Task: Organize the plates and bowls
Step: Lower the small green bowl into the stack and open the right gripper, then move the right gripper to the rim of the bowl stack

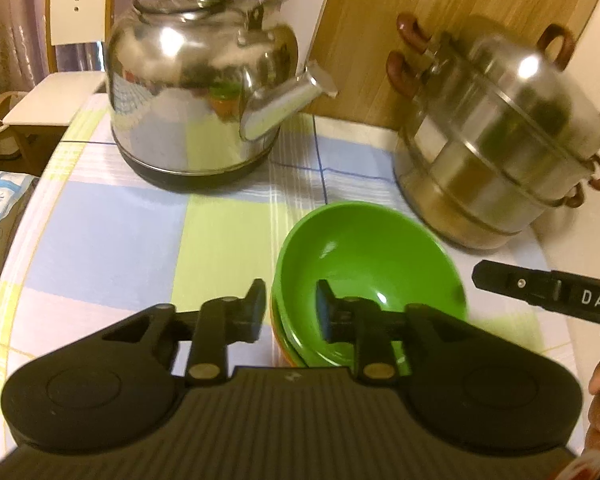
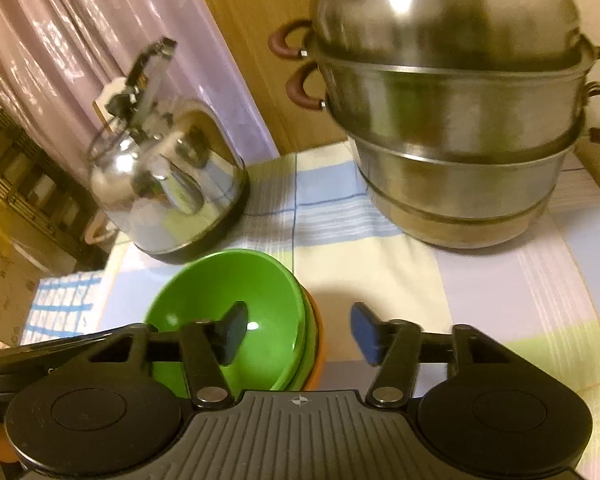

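Left hand-held gripper [image 1: 290, 308] is open, straddling the near-left rim of the green bowl stack [image 1: 364, 256] on the checked surface [image 1: 112, 240]. Right hand-held gripper [image 2: 296, 330] is open, straddling the stack's right rim. Only the right view shows the orange bowl [image 2: 318, 344] clearly underneath. Contact unclear; frames blurry, steamer [image 2: 452, 128] cropped.

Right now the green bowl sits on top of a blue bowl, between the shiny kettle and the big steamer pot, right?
Not quite: under the round green plastic bowl is an orange bowl, not blue, as the right wrist view shows. The shiny steel kettle and big steel steamer pot do flank it.
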